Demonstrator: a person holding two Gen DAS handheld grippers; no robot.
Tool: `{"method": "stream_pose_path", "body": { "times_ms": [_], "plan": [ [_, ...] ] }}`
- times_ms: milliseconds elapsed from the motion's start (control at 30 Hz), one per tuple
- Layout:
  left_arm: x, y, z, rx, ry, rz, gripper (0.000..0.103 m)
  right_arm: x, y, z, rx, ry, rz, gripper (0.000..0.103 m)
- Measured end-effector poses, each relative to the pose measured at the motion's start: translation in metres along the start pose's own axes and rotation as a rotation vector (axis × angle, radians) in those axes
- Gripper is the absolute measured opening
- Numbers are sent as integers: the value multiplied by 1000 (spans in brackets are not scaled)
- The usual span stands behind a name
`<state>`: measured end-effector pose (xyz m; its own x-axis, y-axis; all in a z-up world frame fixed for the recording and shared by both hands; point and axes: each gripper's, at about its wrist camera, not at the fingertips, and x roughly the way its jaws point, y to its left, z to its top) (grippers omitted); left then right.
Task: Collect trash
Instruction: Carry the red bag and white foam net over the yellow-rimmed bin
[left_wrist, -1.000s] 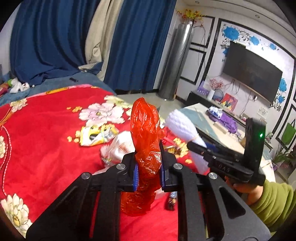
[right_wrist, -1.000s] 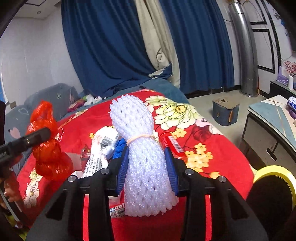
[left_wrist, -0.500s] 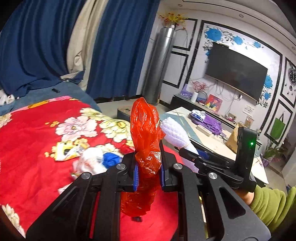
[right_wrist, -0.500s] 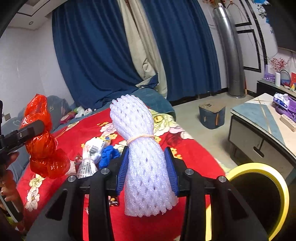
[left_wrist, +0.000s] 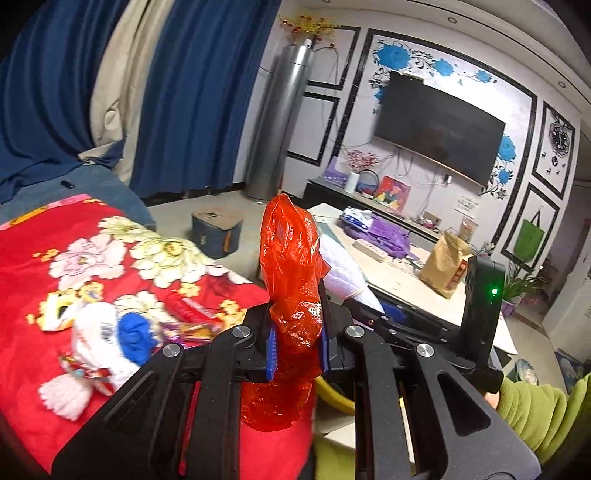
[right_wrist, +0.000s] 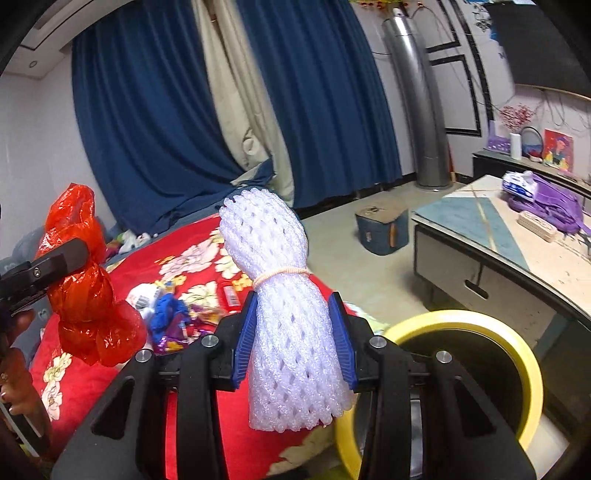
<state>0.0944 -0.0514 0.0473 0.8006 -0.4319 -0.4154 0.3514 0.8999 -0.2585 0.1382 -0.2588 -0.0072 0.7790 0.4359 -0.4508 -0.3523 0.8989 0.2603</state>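
Note:
My left gripper is shut on a crumpled red plastic bag, held upright above the edge of the red floral blanket. My right gripper is shut on a bundle of white foam fruit netting tied with a rubber band. The netting also shows in the left wrist view, just right of the red bag. The red bag shows at the left of the right wrist view. A bin with a yellow rim stands low right, beside the right gripper. More trash, white and blue wrappers, lies on the blanket.
A coffee table with a purple bag and a brown paper bag stands to the right. A small blue box stool sits on the floor. Blue curtains, a silver column unit and a wall TV lie beyond.
Both grippers have swung right, away from the bed toward the coffee table, still holding their loads. The yellow-rimmed bin has come further into the right wrist view.

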Motion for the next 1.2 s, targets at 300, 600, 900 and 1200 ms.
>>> {"method": "stream_pose_path", "body": {
  "times_ms": [300, 600, 900, 1200],
  "plan": [
    [29, -28, -4, 23, 38, -63, 11, -18, -41, -7, 61, -12, -96, 37],
    [58, -54, -14, 56, 86, -114, 11, -32, -77, -21, 131, -4, -161, 37],
    [87, -72, -22, 54, 118, -158, 11, -40, -106, -33, 196, 10, -221, 38],
    [118, -87, -33, 75, 152, -190, 11, -38, -130, -45, 271, 47, -269, 39]
  ]
}}
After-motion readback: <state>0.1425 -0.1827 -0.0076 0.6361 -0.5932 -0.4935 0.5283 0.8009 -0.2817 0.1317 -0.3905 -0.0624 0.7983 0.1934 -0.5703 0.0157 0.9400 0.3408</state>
